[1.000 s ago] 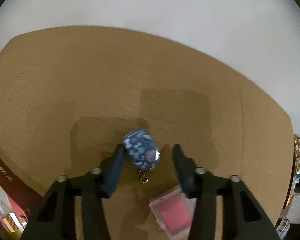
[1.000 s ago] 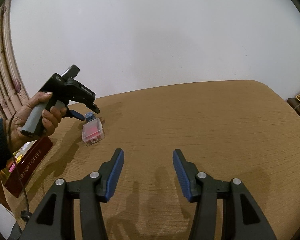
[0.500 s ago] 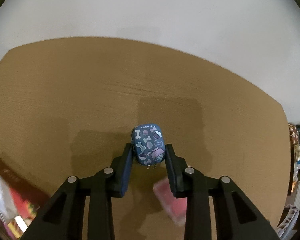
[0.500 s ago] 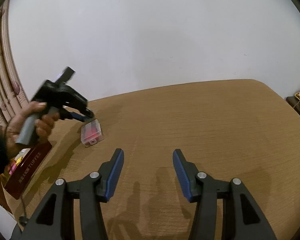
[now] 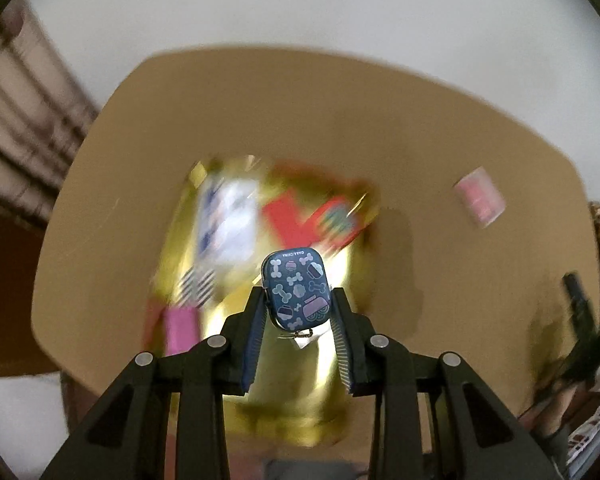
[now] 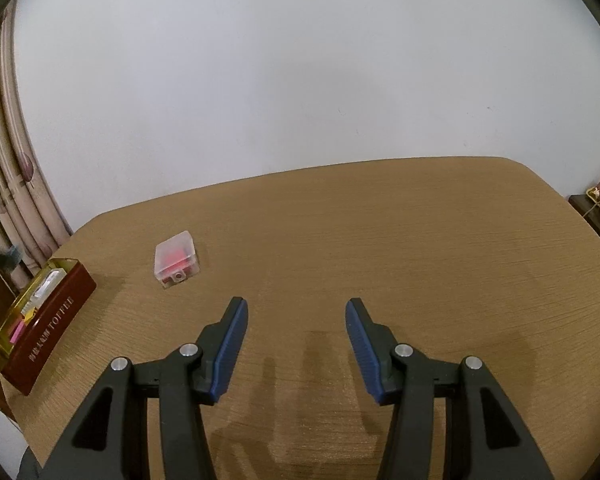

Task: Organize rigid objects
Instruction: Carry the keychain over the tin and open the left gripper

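Between the fingers of our left tongs (image 5: 298, 316) sits the small dark-blue case printed with bones and bowls (image 5: 296, 294), clamped on both sides and lifted clear above the gold-lined rectangular tin (image 5: 324, 384), whose contents are a blur of red, white and pink. Far to the right on the brown wooden tabletop (image 5: 440, 152) lies the clear plastic box with pink contents (image 5: 480, 197).

From the right wrist, our right tongs (image 6: 296, 344) stand wide apart and hold nothing, low over the tabletop (image 6: 400, 240). To the far left rests the clear plastic box (image 6: 177, 258); at the left edge, well apart from it, stands the tin (image 6: 50, 328), its maroon side lettered TOFFEE.
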`<control>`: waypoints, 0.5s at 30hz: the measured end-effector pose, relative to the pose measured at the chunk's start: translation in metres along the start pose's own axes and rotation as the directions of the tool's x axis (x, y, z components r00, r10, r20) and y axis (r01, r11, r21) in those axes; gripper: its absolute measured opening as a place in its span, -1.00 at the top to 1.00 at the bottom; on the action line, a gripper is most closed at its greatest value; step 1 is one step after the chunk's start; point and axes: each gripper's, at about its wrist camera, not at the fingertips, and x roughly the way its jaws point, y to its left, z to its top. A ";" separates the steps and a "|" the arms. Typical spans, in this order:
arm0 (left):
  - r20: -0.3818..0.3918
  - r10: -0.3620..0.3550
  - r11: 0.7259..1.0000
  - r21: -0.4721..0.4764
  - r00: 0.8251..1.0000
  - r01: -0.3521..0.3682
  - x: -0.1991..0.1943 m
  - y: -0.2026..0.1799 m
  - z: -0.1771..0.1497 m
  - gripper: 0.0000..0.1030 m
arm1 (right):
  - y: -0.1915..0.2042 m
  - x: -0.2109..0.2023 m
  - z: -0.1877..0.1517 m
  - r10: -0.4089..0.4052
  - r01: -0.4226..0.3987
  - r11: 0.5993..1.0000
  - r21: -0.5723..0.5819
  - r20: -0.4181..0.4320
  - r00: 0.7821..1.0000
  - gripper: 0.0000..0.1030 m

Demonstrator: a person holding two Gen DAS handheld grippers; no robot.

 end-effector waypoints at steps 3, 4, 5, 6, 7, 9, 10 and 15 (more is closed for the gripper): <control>-0.021 0.028 0.999 -0.023 0.999 -0.029 0.012 0.023 -0.014 0.45 | 0.001 0.002 -0.001 -0.009 0.009 1.000 -0.002 -0.010 1.000 -0.01; -0.024 0.030 0.999 -0.034 0.999 -0.031 0.019 0.027 -0.014 0.45 | 0.002 0.003 -0.001 -0.012 0.012 1.000 -0.003 -0.014 1.000 -0.01; -0.029 0.023 0.998 -0.054 0.999 -0.025 0.026 0.036 -0.017 0.45 | 0.002 0.004 -0.001 -0.014 0.014 1.000 -0.005 -0.019 1.000 -0.01; -0.034 0.014 0.997 -0.071 0.999 -0.017 0.030 0.044 -0.015 0.45 | 0.003 0.005 -0.001 -0.017 0.017 1.000 -0.008 -0.023 1.000 -0.01; -0.037 -0.003 0.996 -0.089 0.999 -0.001 0.035 0.047 -0.013 0.45 | 0.003 0.006 -0.001 -0.018 0.018 1.000 -0.010 -0.026 0.999 -0.01; -0.030 -0.025 0.995 -0.098 0.999 0.022 0.037 0.046 -0.003 0.45 | 0.004 0.009 -0.001 -0.025 0.024 1.000 -0.014 -0.035 0.999 -0.01; -0.020 -0.039 0.995 -0.092 0.999 0.037 0.038 0.040 0.003 0.45 | 0.004 0.010 0.000 -0.027 0.026 1.000 -0.016 -0.038 0.999 -0.01; 0.011 -0.053 0.998 -0.030 0.999 0.053 0.050 0.015 0.039 0.44 | 0.006 0.016 0.001 -0.037 0.035 0.999 -0.025 -0.053 0.998 -0.01</control>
